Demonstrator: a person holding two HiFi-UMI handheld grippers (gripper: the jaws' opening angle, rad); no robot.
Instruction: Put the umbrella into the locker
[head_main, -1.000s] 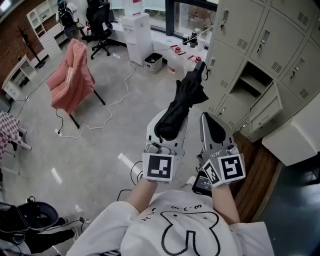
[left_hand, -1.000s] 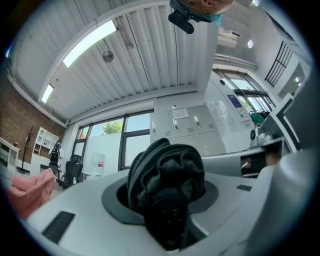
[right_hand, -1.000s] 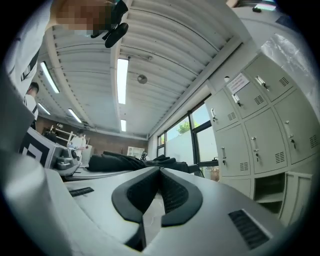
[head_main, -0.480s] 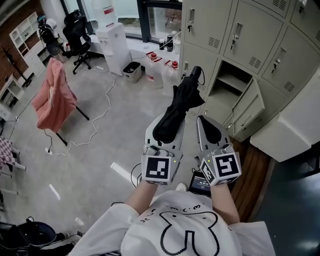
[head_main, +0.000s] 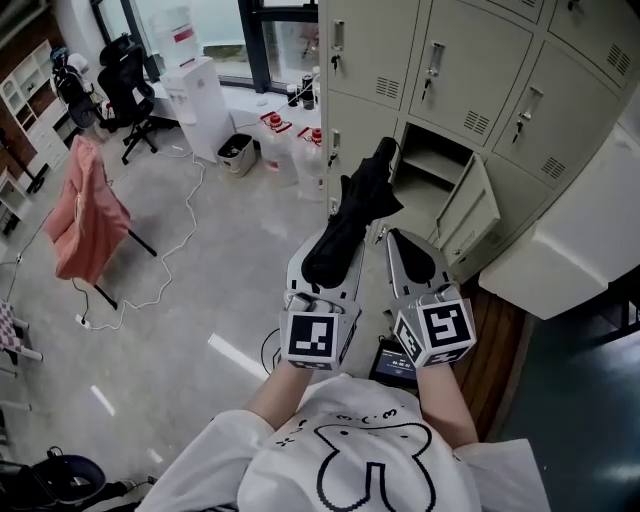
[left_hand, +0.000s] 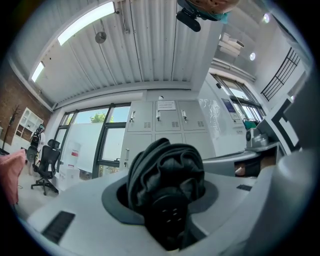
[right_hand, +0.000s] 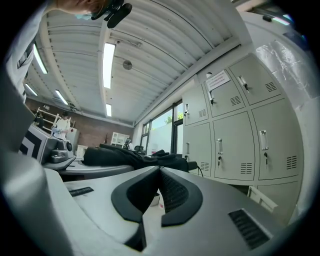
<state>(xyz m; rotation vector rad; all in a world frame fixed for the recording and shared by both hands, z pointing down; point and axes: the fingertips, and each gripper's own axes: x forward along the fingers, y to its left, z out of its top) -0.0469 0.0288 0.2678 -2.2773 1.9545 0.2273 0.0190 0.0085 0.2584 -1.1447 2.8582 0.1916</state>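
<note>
**A:** Head view first. Where is the umbrella?

**B:** The umbrella (head_main: 358, 200) is up in the air, carried by the left claw (head_main: 338, 245). Its far end points at the open locker (head_main: 432, 165), near the swung-out door (head_main: 470, 205), but it is not inside. The right claw (head_main: 400, 242) is just beside it and touches nothing.

**A:** Left gripper view?

**B:** The jaws are narrowed onto the bundled black fabric, seen end-on. I judge it light and soft outside, with a stiff shaft within. The cloth may slip, so a hold round the thick middle suits it.

**A:** Right gripper view?

**B:** The pads meet with nothing between them. The umbrella lies off to the left, with grey locker fronts ahead. Loose folds could snag going in.
</note>
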